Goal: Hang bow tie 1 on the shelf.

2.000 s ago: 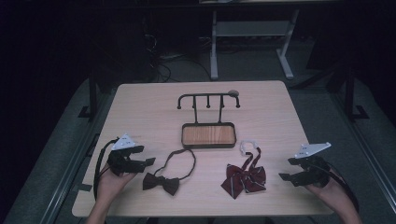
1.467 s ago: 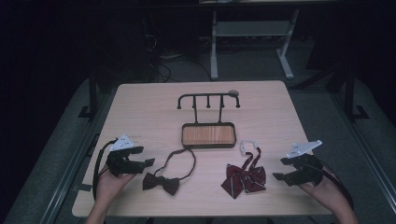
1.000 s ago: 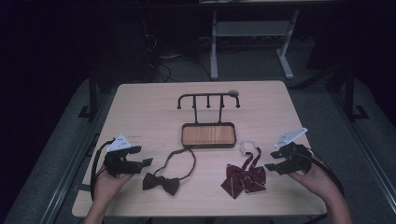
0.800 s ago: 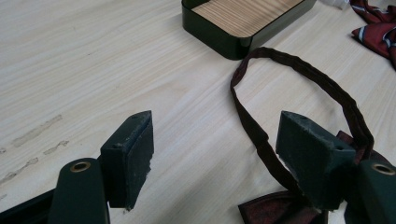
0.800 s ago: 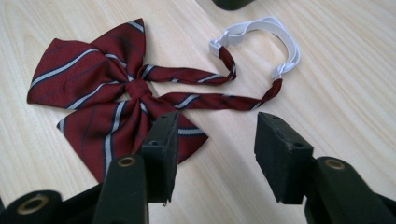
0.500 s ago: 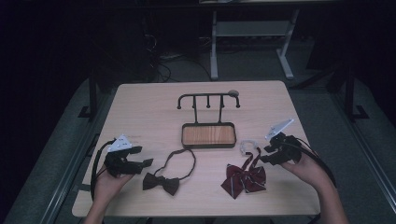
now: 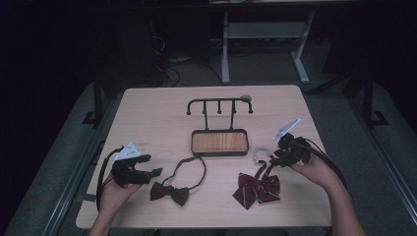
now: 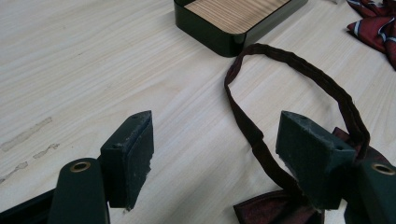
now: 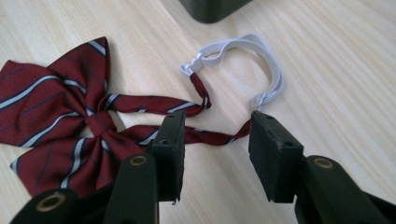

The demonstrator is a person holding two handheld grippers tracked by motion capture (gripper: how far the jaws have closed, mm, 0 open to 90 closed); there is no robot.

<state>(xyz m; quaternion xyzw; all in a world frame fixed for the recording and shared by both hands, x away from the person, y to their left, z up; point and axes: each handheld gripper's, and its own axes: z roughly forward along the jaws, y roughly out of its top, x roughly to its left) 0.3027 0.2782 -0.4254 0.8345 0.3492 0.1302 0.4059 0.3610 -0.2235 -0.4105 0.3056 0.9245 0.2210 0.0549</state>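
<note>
1. Now the right gripper [image 7: 275, 156] has come in from the table's right edge toward the middle and hangs over the neck strap of the striped bow tie [image 7: 256, 187], beside its white elastic loop [image 7: 259, 154].
2. In the right gripper view its jaws stand partly open with the red strap [image 9: 205, 135] running between them; they hold nothing yet.
3. The striped bow tie lies flat near the right front of the table [image 7: 147, 118], just in front of the wooden tray [image 7: 219, 142] and the hook stand [image 7: 219, 104].
4. The left gripper [image 7: 152, 173] has stayed put at the near left, jaws wide apart and empty, just beside the dark bow tie [image 7: 169, 192].
5. That approach suggests the striped tie's strap is about to be pinched, likely to lift it toward the hooks.
</note>
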